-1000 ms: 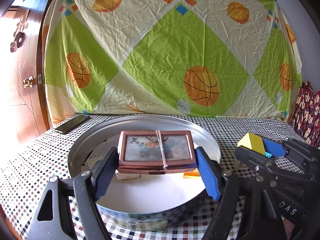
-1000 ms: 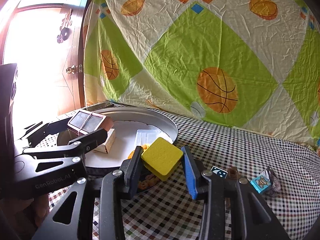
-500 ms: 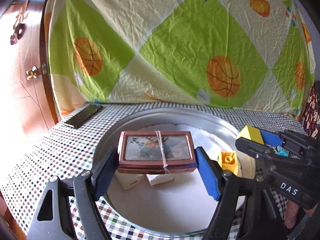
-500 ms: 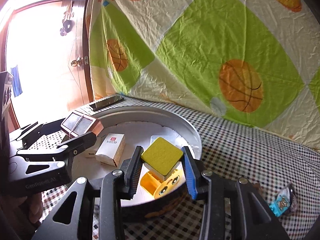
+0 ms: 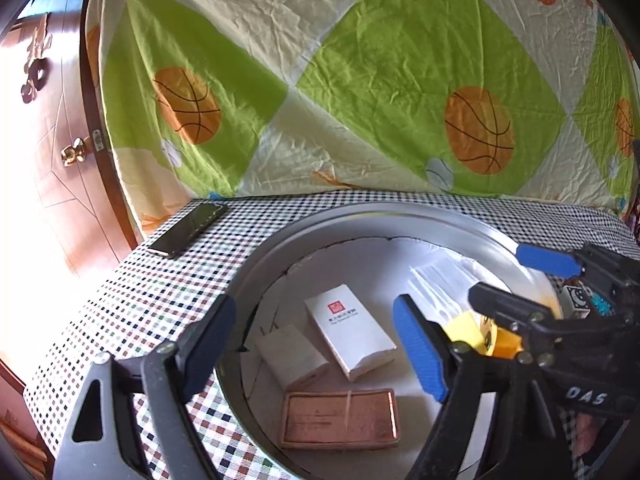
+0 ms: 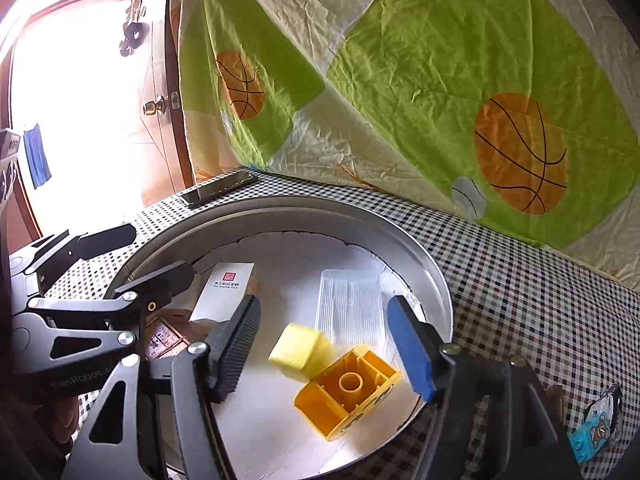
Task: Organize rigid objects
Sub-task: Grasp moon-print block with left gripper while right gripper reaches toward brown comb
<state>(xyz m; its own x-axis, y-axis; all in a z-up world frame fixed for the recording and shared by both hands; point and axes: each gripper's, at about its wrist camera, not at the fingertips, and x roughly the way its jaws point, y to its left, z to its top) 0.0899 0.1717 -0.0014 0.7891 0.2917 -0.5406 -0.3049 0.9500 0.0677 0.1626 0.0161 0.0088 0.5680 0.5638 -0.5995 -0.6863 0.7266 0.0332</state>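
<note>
Copper-framed card pack (image 5: 340, 420), bound with a rubber band, now lies flat on the white liner of the round metal pan (image 5: 256, 276); half a second ago it was clamped in the left tool (image 5: 316, 344). Left tool now wide, nothing between its pads, hovering over the pan's near edge.

Yellow sponge block (image 6: 300, 350) likewise released: right tool (image 6: 324, 344) wide and empty, block blurred just below it, apparently dropping or just landed beside the yellow toy brick (image 6: 348, 392).

Judgement: two more items delivered.

Pan contents: card pack, two white boxes (image 5: 350, 332) touching each other just behind it, clear plastic lid (image 6: 350, 304) toward the far right, toy brick, sponge block.

Outside the pan on the checked bench (image 6: 520, 300): phone (image 5: 188, 230) far left, small blue toy block (image 6: 596, 436) at right. Likely next pick: that block.
</note>
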